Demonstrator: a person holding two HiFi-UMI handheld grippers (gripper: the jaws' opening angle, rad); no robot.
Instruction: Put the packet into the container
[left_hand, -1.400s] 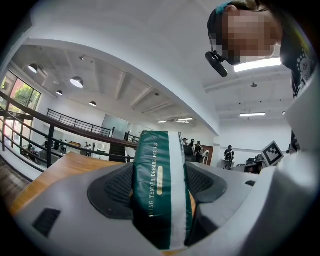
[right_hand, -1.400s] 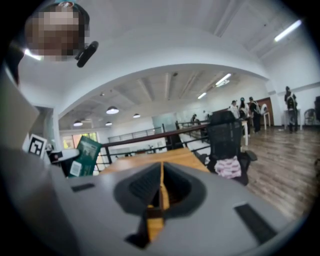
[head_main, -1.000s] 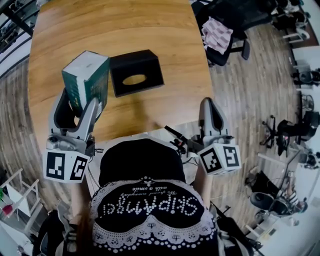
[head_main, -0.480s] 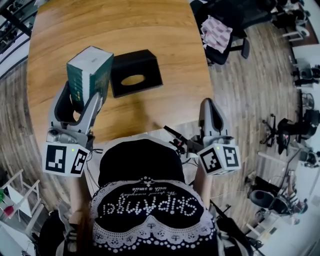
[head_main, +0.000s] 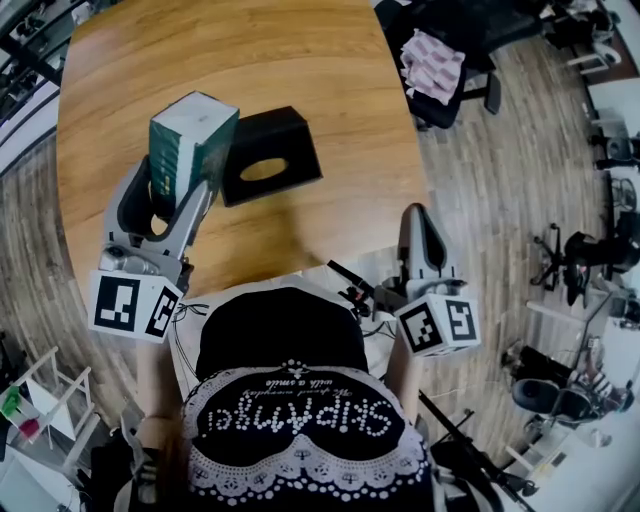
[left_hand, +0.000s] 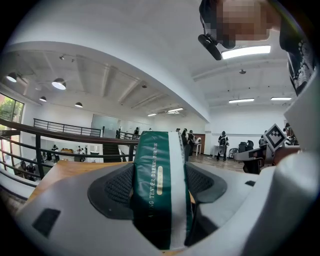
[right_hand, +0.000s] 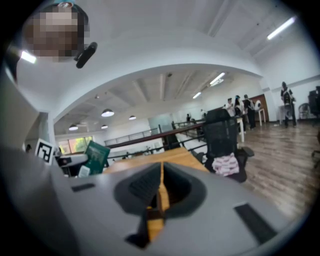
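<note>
A green and white packet (head_main: 192, 143) is held upright above the wooden table (head_main: 300, 50), with my left gripper (head_main: 180, 187) shut on its lower part. In the left gripper view the packet (left_hand: 161, 165) fills the gap between both pads of that gripper (left_hand: 160, 192). Just right of the packet, a black box-shaped container (head_main: 268, 155) with an oval slot in its top sits on the table. My right gripper (head_main: 424, 228) hovers near the table's front edge, shut and empty (right_hand: 161, 189). From there the packet (right_hand: 97, 156) shows at far left.
An office chair draped with a pink checked cloth (head_main: 433, 66) stands off the table's right edge, seen too as the chair (right_hand: 224, 145) in the right gripper view. More chairs stand on the wooden floor at right (head_main: 575, 260). A railing (left_hand: 60, 137) runs behind the table.
My left gripper has carried the packet away from me and a little to the right, closer to the black container. The right gripper has stayed almost where it was.
</note>
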